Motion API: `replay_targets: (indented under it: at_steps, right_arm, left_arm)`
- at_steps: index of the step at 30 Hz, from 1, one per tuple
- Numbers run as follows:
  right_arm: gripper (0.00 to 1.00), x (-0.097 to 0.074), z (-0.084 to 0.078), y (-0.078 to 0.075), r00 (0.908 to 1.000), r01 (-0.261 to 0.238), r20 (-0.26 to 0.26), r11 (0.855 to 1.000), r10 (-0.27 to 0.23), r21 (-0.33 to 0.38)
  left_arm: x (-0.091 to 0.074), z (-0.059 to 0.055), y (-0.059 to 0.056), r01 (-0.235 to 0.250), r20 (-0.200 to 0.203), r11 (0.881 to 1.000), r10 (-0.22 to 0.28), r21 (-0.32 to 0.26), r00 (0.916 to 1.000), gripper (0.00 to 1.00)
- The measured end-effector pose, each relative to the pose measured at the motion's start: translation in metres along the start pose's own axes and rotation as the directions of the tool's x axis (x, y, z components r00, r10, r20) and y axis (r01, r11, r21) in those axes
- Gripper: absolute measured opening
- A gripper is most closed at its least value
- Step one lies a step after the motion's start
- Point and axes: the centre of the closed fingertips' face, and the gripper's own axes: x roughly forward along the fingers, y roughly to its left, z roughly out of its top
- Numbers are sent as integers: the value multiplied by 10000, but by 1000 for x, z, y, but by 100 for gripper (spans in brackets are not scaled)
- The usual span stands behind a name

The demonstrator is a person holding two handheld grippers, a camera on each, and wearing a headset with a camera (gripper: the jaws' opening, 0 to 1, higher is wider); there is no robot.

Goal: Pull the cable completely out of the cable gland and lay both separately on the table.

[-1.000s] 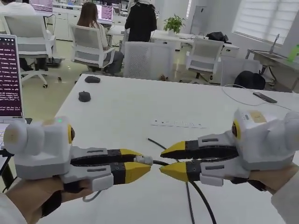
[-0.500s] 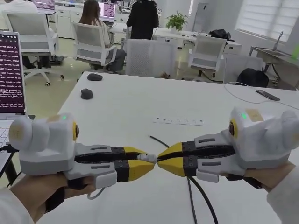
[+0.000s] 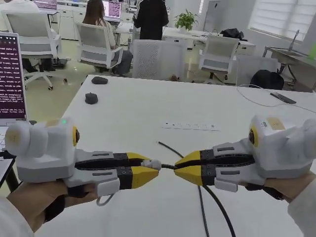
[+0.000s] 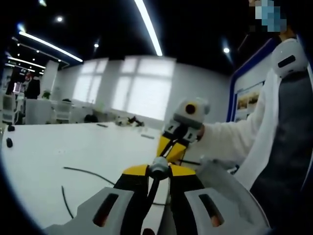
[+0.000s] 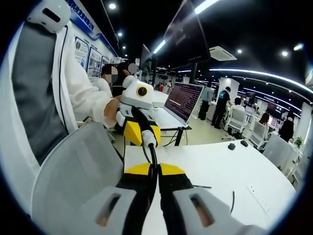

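Note:
My left gripper (image 3: 146,168) is shut on the small grey cable gland (image 3: 153,164), which sticks out of its yellow tips above the white table (image 3: 123,118). Facing it, my right gripper (image 3: 178,168) is shut on the black cable (image 3: 213,198) a short way from the gland. A short bare stretch of cable spans the gap between the two. The rest of the cable hangs down toward me, and one end lies on the table. In the left gripper view the gland (image 4: 159,166) sits between the tips. In the right gripper view the cable (image 5: 153,155) leads to the gland (image 5: 148,139).
A white power strip (image 3: 190,127) lies beyond the grippers. Two dark mice (image 3: 91,98) sit at the far left of the table, a phone (image 3: 283,98) at the far right. A laptop screen (image 3: 10,79) stands at the left edge. Chairs and people are behind.
Half a second ago the two pairs of tips were touching; now the right gripper has drawn away to the right, and a short piece of cable shows between them.

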Motion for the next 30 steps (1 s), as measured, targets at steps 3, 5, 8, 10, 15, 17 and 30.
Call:
replay_targets:
  at_steps: [3,5,8,10,15,17,30]
  right_arm:
    - [3,-6,-11,-3,9996,118,-273,9999,-117,28]
    - [3,-9,-14,-5,9995,203,-253,9997,-200,120]
    - [3,-15,-21,-7,9987,339,-402,9991,-328,271]
    - [3,-17,-26,-8,9981,381,-501,9987,-364,351]
    - [3,-24,-39,-11,9956,577,-765,9968,-535,548]
    - [3,-27,-44,-13,9940,706,-886,9954,-647,649]
    - [3,-41,-79,-22,9821,1166,-1605,9873,-985,1082]
  left_arm:
    - [-2,2,1,-65,72,10000,65,-24,10000,16]
    - [-2,2,1,-94,92,9999,94,-38,9999,16]
    - [-5,3,2,-171,178,9998,173,-96,9997,16]
    - [-5,3,3,-208,181,9997,210,-108,9996,16]
    - [-5,3,3,-228,164,9997,230,-114,9996,16]
    - [-6,3,4,-248,183,9996,250,-127,9995,16]
    - [-7,2,7,-386,265,9985,397,-392,9989,16]
